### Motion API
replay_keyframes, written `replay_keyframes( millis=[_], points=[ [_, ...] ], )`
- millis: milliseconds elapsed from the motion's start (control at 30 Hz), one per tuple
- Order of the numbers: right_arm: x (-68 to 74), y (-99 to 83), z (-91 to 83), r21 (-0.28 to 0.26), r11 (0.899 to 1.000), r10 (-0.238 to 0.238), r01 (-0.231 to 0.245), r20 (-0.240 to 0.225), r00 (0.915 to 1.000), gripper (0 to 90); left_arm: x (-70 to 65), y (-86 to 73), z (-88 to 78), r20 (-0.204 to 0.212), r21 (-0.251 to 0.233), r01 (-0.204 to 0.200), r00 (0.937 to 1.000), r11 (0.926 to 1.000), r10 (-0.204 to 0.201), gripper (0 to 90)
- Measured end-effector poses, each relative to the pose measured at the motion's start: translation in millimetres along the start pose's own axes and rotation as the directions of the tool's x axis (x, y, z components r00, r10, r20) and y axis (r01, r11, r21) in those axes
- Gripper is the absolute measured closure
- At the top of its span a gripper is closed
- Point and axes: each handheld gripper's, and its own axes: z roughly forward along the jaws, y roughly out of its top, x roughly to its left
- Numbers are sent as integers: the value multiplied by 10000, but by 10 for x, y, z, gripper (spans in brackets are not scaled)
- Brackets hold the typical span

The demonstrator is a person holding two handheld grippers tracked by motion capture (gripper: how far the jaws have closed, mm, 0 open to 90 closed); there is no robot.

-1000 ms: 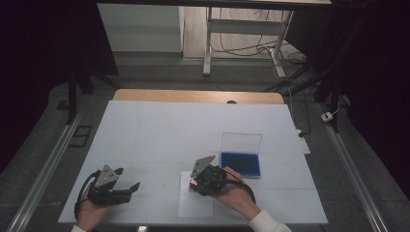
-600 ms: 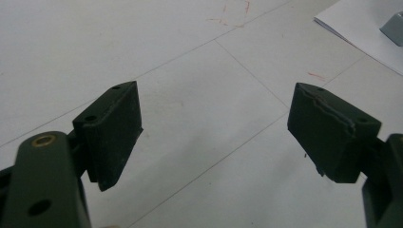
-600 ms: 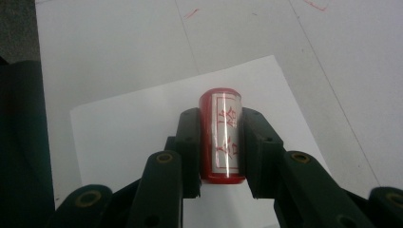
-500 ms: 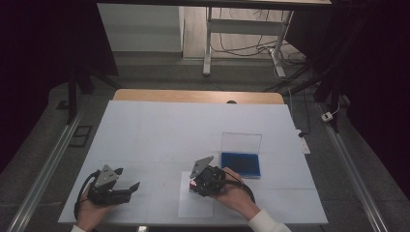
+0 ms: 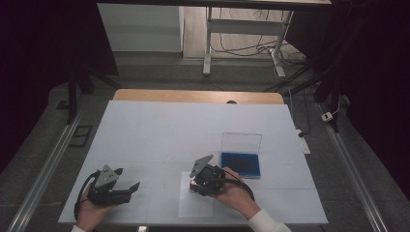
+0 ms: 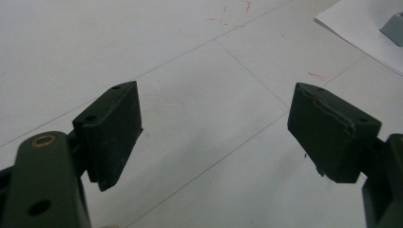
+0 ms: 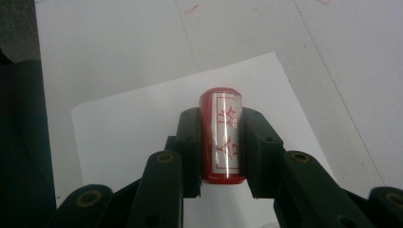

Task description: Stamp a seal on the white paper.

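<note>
My right gripper (image 7: 222, 121) is shut on a red cylindrical stamp (image 7: 222, 137) with a white label of red characters. It holds the stamp just over a white sheet of paper (image 7: 138, 118). In the high view the right gripper (image 5: 196, 183) sits at the table's near middle, over the paper (image 5: 196, 205). Right of it lies an open blue ink pad case (image 5: 240, 163) with its clear lid standing up. My left gripper (image 5: 133, 187) rests at the near left, jaws wide open; in the left gripper view (image 6: 214, 128) nothing lies between them.
The white table top (image 5: 183, 130) has a wooden strip along its far edge. Faint red marks show on the surface (image 6: 235, 9) in the left gripper view. Metal rails run along the floor on both sides, and a desk frame with cables stands beyond.
</note>
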Motion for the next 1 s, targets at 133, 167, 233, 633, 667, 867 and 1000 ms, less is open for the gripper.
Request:
replay_keyframes(
  millis=[133,167,233,633,667,867,1000],
  points=[
    [-1,15,27,270,9996,13,-13,21,10000,702,0,-2,-2,-17,8,4,10000,10000,-4,190],
    [-3,15,28,282,9996,-3,2,21,10000,702,-2,-2,-1,-16,13,-1,10000,10000,1,190],
    [-2,16,32,301,9995,-49,47,61,10000,703,-7,-2,1,-44,30,-15,10000,10000,15,190],
    [20,-2,35,298,9992,253,-256,105,9996,705,-7,-6,-9,-49,27,123,9999,9999,-122,189],
    [23,-1,36,306,9990,316,-320,136,9994,705,-7,-6,-6,-34,44,121,9999,9999,-121,189],
    [28,7,43,312,9989,351,-355,133,9993,706,-7,-6,17,-18,145,180,9998,9997,-180,189],
    [21,8,45,317,9991,289,-293,108,9995,706,2,-11,22,-26,180,220,9998,9996,-220,189]
  ],
)
